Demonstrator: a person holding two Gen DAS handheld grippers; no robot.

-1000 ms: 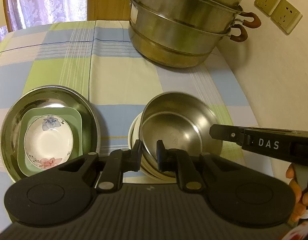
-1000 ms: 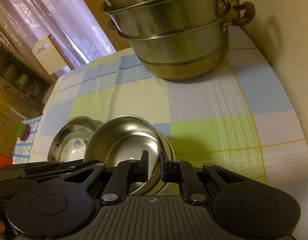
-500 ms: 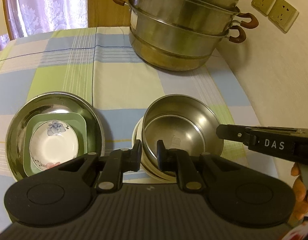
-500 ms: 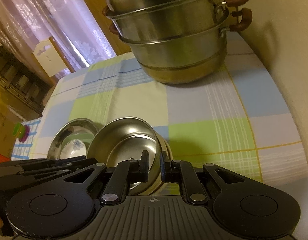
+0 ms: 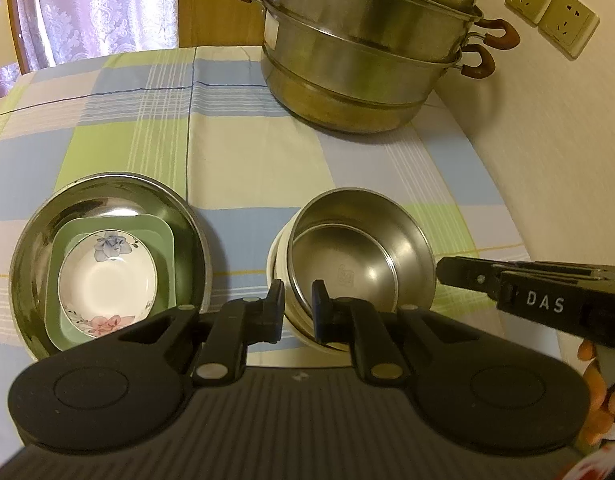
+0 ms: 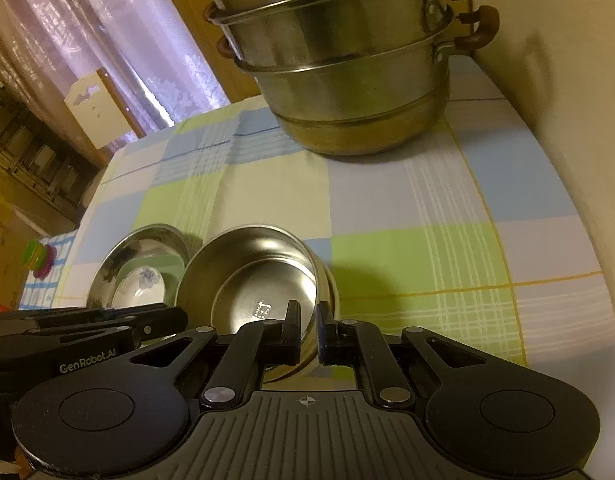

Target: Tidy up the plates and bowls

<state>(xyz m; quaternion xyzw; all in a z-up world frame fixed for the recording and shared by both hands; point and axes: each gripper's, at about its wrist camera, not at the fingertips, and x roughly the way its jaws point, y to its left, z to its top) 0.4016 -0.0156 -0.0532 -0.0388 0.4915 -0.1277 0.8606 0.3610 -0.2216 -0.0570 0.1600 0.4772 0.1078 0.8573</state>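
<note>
A small steel bowl (image 5: 363, 256) sits tilted in a cream bowl (image 5: 276, 268) on the checked tablecloth. My left gripper (image 5: 298, 304) is shut on the stack's near rim, one finger inside the steel bowl and the other outside the cream bowl. My right gripper (image 6: 309, 322) has the steel bowl (image 6: 263, 280) by its right rim, and its jaws are closing on it. To the left, a large steel bowl (image 5: 39, 240) holds a green square plate (image 5: 163, 240) and a floral bowl (image 5: 107, 276).
A tall steel steamer pot (image 5: 367, 60) with brown handles stands at the back of the table, close to the wall (image 5: 547, 140) on the right. Open tablecloth (image 5: 247, 140) lies between the pot and the bowls. A person's fingers (image 5: 599, 392) hold the right gripper.
The right jaws have narrowed slightly on the steel bowl's rim. Both grippers and the bowls stay where they were.
</note>
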